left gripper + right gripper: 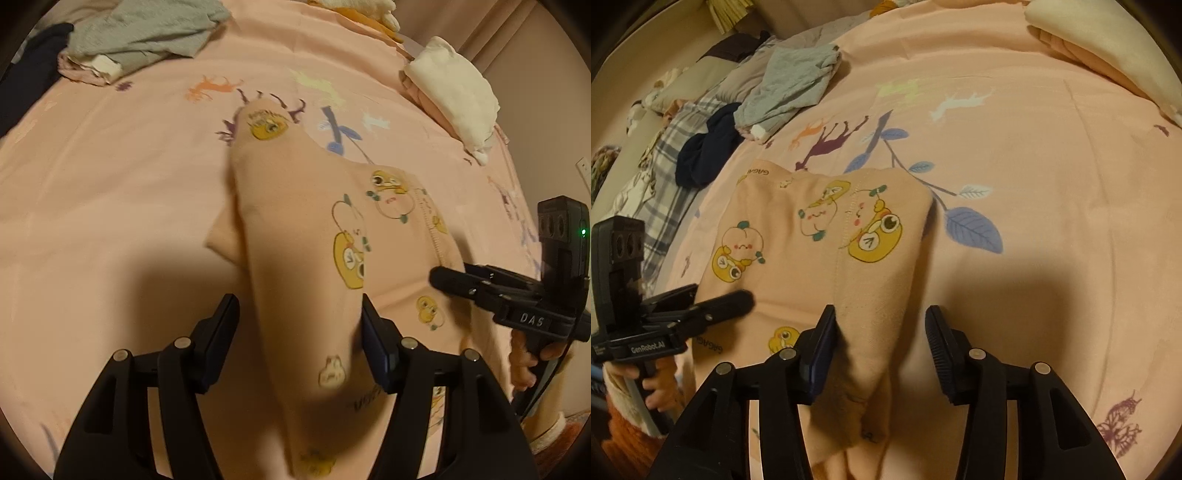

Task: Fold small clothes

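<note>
Left wrist view: left gripper (299, 328) jaws apart, a raised fold of the peach cartoon-print garment (295, 236) between them; right pad looks to touch the cloth, left pad clear, no clamp. Garment lies on the pink printed bedsheet (110, 177). Right gripper (454, 275) comes in from the right edge at the garment's side hem, hand (528, 354) on its handle. Grey folded clothes (147, 33) far left, white folded pile (454, 88) far right.

Right wrist view: right gripper (881, 339) jaws apart, garment (820, 236) edge between them against the left pad, right pad clear, not gripped. Left gripper (738, 299) at the garment's left edge; opening there unclear. Grey clothes (790, 85) and dark item (705, 151) beyond, upper left.
</note>
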